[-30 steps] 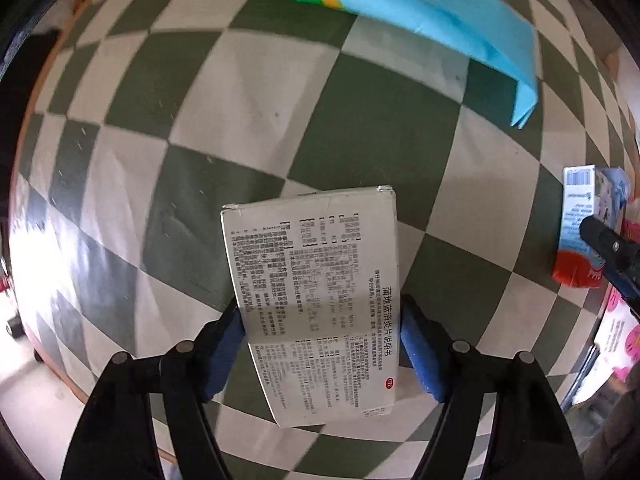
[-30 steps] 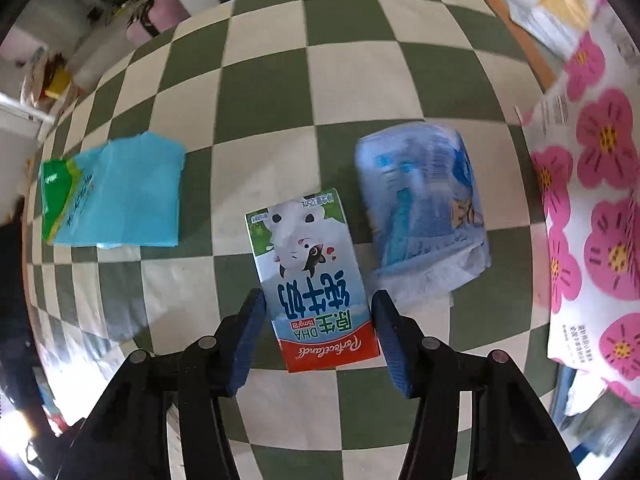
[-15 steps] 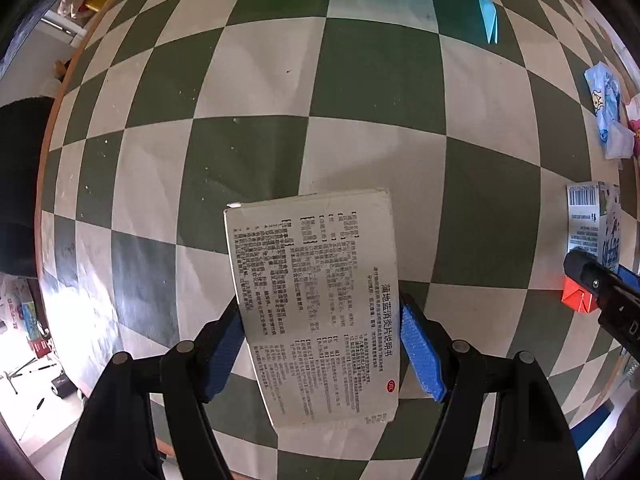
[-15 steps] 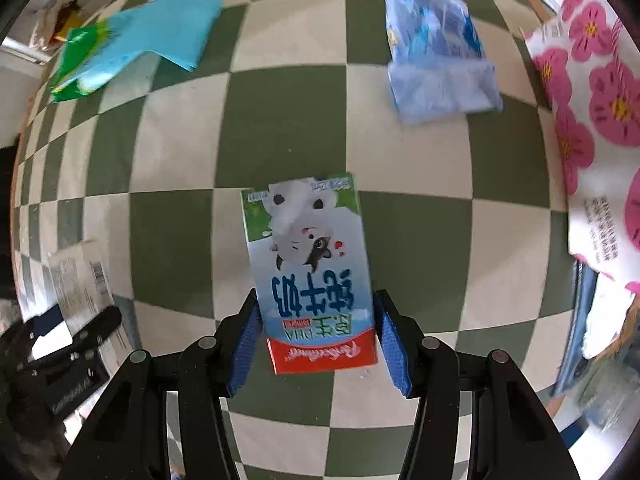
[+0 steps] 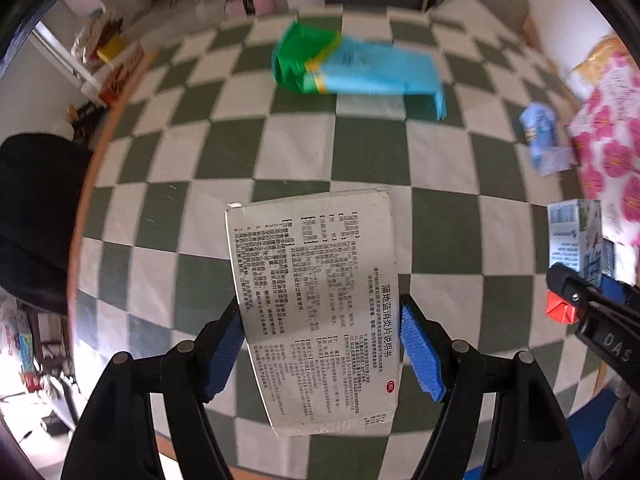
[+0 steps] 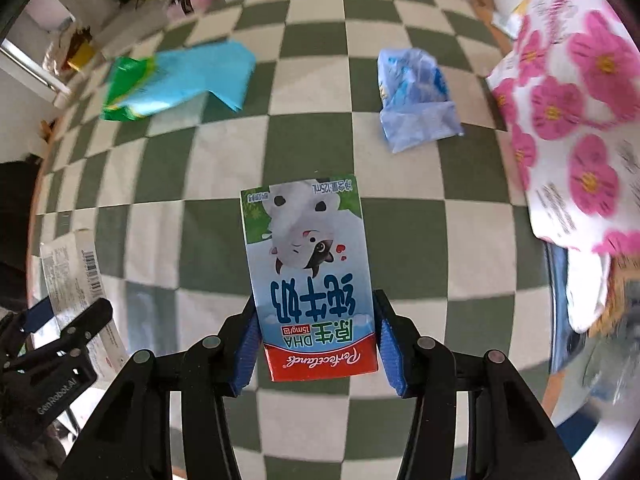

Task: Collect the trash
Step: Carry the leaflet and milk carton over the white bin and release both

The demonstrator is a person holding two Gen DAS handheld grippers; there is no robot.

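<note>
My left gripper is shut on a white medicine box printed with small black text, held in the air above the checkered cloth. My right gripper holds a small milk carton with a cow picture and a red base. Its blue pads press the carton's sides and its jaws are closing a little more. In the left wrist view the carton shows at the right edge. In the right wrist view the white box shows at the lower left.
On the cloth lie a green and blue bag at the back and a crumpled blue-white wrapper to the right. A pink-flowered bag stands at the right edge. The table's wooden rim runs along the left.
Both grippers have risen from the cloth with their loads, so the table looks farther off. The milk carton has moved away from the blue-white wrapper it lay beside.
</note>
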